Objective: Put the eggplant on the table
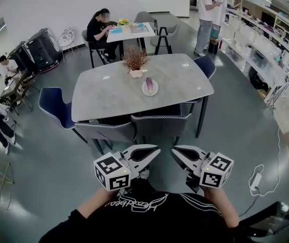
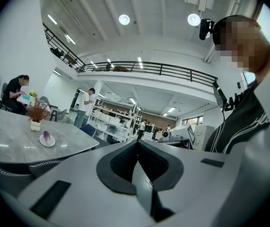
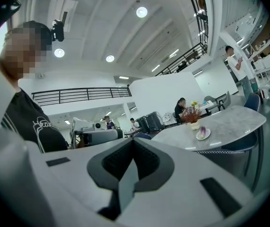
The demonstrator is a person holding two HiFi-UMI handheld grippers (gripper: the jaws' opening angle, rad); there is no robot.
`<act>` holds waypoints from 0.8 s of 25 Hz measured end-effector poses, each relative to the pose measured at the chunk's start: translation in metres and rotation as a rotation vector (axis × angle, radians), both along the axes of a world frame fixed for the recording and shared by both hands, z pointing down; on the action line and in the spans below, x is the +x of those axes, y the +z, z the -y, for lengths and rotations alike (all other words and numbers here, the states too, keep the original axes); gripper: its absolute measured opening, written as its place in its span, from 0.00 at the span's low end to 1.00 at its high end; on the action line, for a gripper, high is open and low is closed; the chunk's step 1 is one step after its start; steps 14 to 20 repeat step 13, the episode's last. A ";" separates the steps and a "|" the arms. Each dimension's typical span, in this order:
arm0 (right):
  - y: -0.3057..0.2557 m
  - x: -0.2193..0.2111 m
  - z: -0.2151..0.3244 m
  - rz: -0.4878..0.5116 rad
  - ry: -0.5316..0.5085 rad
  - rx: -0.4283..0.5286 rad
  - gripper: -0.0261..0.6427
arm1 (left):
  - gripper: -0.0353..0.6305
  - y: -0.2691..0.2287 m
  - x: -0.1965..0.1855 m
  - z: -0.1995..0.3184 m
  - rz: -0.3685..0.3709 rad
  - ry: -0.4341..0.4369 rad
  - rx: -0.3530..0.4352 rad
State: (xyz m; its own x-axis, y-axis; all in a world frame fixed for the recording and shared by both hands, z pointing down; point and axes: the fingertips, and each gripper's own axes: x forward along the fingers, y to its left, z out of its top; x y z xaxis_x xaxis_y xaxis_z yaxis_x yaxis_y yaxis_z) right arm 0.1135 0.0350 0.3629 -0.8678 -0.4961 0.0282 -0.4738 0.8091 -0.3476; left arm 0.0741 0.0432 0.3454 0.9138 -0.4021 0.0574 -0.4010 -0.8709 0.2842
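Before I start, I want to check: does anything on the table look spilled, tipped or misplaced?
Nothing stands out. The eggplant lies on its plate, the potted plant stands upright beside it, and nothing is spilled.

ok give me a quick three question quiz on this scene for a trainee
1. True or false: the eggplant lies on a plate.
2. What stands just behind that plate on the table? A) a dried plant in a pot B) a kettle C) a laptop
3. Fill in: the left gripper and the right gripper both have their jaws ____.
Key: 1 true; 2 A; 3 shut, with nothing between them.
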 end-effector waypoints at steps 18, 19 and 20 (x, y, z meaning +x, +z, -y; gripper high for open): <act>-0.007 0.004 -0.010 0.002 -0.007 0.016 0.05 | 0.07 -0.006 0.007 -0.013 0.027 -0.009 0.022; -0.007 0.004 -0.010 0.002 -0.007 0.016 0.05 | 0.07 -0.006 0.007 -0.013 0.027 -0.009 0.022; -0.007 0.004 -0.010 0.002 -0.007 0.016 0.05 | 0.07 -0.006 0.007 -0.013 0.027 -0.009 0.022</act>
